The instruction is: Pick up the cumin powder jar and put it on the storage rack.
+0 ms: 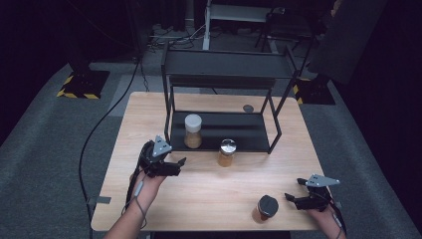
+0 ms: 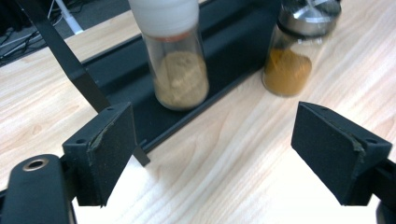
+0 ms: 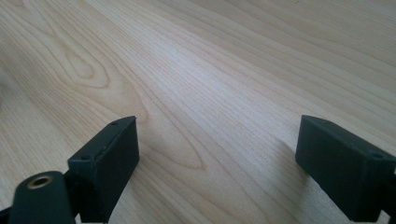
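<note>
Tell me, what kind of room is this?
Probably a lab or studio for recording tasks, not a kitchen. A lone table stands on grey carpet, cables run across the floor, and yellow-black striped stand bases sit at the dark edges.

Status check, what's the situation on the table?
Both hand-held grippers open, left, right. White-capped jar on rack's lower shelf; two jars on table. Nothing in the way.

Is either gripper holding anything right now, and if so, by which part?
Nothing is held. The left gripper is open, pointing toward the white-lidded jar on the rack. The right gripper is open over bare table.
</note>
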{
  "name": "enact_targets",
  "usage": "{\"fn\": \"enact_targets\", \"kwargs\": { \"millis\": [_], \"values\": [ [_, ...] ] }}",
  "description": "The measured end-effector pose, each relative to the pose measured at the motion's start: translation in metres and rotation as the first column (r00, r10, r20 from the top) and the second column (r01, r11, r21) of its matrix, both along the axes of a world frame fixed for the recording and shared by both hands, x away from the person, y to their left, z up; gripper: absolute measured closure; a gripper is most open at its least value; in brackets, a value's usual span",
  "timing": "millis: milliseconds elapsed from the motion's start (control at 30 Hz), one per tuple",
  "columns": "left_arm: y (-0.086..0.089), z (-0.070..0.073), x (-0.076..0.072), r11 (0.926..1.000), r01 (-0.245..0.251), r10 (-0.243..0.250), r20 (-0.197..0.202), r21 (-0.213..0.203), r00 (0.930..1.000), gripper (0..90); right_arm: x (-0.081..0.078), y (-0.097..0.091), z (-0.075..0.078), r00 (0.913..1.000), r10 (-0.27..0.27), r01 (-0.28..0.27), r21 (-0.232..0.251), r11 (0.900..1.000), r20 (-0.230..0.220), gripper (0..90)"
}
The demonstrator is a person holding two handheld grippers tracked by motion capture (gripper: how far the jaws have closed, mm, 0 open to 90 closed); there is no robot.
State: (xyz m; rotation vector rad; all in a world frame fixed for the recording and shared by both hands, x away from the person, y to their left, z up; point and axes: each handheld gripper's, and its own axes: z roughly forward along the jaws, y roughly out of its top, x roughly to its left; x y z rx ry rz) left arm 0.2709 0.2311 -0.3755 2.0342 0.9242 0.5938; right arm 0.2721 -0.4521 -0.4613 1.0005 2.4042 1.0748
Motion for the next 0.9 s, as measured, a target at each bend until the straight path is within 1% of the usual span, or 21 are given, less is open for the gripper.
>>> {"fn": "enact_targets", "kwargs": {
  "millis": [33, 133, 300, 500, 700, 900],
  "values": [
    [0.001, -0.003, -0.002, 1.0000, -0.002, 0.002, -0.001, -0.004, 1.0000, 14.1, 0.000, 0.000, 0.000, 1.0000, 0.000, 0.000, 0.000, 1.0000, 0.000, 13.3],
    [0.004, -0.009, -0.007, 1.0000, -0.007, 0.007, -0.005, 0.007, 1.0000, 14.1, 0.000, 0.000, 0.000, 1.0000, 0.000, 0.000, 0.000, 1.0000, 0.000, 13.3],
    [0.007, -0.019, -0.012, 0.9999, -0.010, 0.010, -0.030, 0.010, 0.9995, 14.1, 0.000, 0.000, 0.000, 1.0000, 0.000, 0.000, 0.000, 1.0000, 0.000, 13.3],
    [0.007, -0.032, -0.020, 0.9999, -0.009, 0.009, -0.022, 0.012, 0.9997, 14.7, 0.000, 0.000, 0.000, 1.0000, 0.000, 0.000, 0.000, 1.0000, 0.000, 13.3],
    [0.006, -0.042, -0.024, 0.9995, -0.012, 0.012, -0.033, 0.028, 0.9994, 14.9, 0.000, 0.000, 0.000, 1.0000, 0.000, 0.000, 0.000, 1.0000, 0.000, 13.3],
    [0.008, -0.054, -0.025, 0.9986, -0.030, 0.033, -0.065, 0.044, 0.9974, 15.4, 0.000, 0.000, 0.000, 1.0000, 0.000, 0.000, 0.000, 1.0000, 0.000, 13.3]
  ]
}}
